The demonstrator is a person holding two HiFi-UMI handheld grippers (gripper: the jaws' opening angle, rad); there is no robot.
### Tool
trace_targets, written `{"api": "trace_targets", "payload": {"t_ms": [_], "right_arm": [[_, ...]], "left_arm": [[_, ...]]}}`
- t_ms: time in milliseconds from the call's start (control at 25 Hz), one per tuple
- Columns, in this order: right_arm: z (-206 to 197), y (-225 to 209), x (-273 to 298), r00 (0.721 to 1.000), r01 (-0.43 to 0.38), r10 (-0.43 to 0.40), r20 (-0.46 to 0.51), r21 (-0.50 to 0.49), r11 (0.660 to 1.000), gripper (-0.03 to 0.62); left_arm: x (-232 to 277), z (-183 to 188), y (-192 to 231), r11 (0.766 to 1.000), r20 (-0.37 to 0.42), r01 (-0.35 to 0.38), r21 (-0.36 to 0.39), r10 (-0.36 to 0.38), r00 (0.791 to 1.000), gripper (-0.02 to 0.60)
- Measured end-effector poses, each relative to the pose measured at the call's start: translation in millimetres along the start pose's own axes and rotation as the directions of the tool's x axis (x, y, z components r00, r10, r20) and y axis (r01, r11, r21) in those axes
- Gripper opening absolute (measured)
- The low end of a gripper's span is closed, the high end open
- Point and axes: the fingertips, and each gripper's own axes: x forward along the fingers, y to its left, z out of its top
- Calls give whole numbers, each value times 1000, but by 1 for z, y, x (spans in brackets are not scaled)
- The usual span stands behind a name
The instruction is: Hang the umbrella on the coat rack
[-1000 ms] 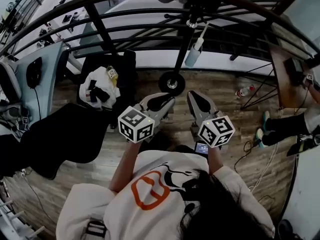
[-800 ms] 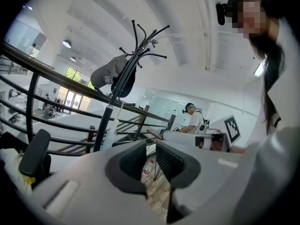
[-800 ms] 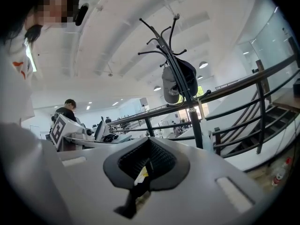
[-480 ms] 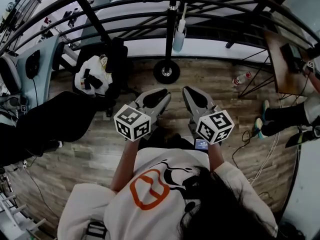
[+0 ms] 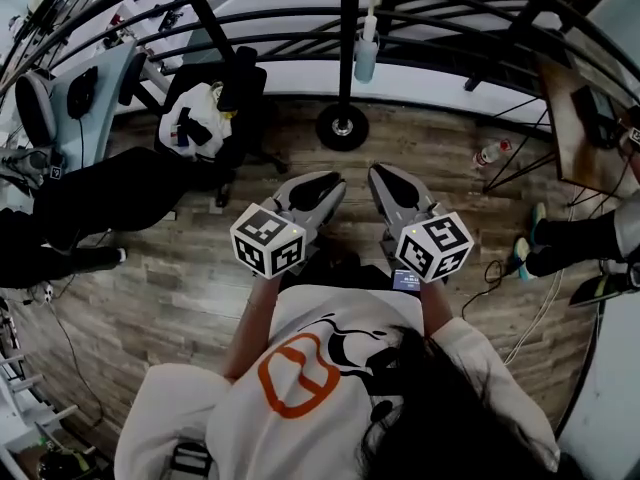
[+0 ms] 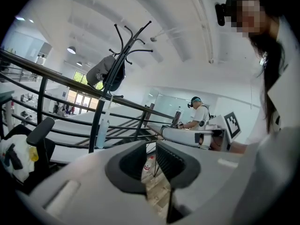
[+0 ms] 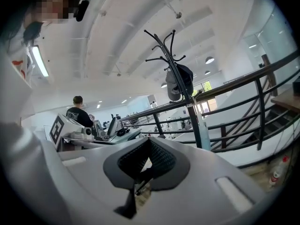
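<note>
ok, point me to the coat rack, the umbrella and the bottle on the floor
coat rack (image 5: 343,126): head view, its round base.
umbrella (image 5: 366,60): head view, folded body beside the pole.
bottle (image 5: 490,153): head view, middle of its body.

Black chair (image 5: 243,93), railing (image 5: 205,13), floor bottle (image 5: 490,153)

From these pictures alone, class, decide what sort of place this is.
Probably an open-plan office or lab on an upper level: a black railing edges the wood floor, an office chair stands by it, and a person works at desks nearby.
</note>
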Motion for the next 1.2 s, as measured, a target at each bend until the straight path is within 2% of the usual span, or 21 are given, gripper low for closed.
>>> {"api": "trace_targets", "payload": {"t_ms": [440, 1200], "right_arm": [[-6, 16, -33, 1000, -31, 31, 2, -42, 999, 6], [-4, 12, -40, 1000, -18, 19, 2, -86, 996, 6]], "left_arm": [[-13, -16, -35, 999, 2, -33, 17, 33, 999, 46], [-11, -13, -40, 999, 15, -36, 26, 36, 999, 46]]}}
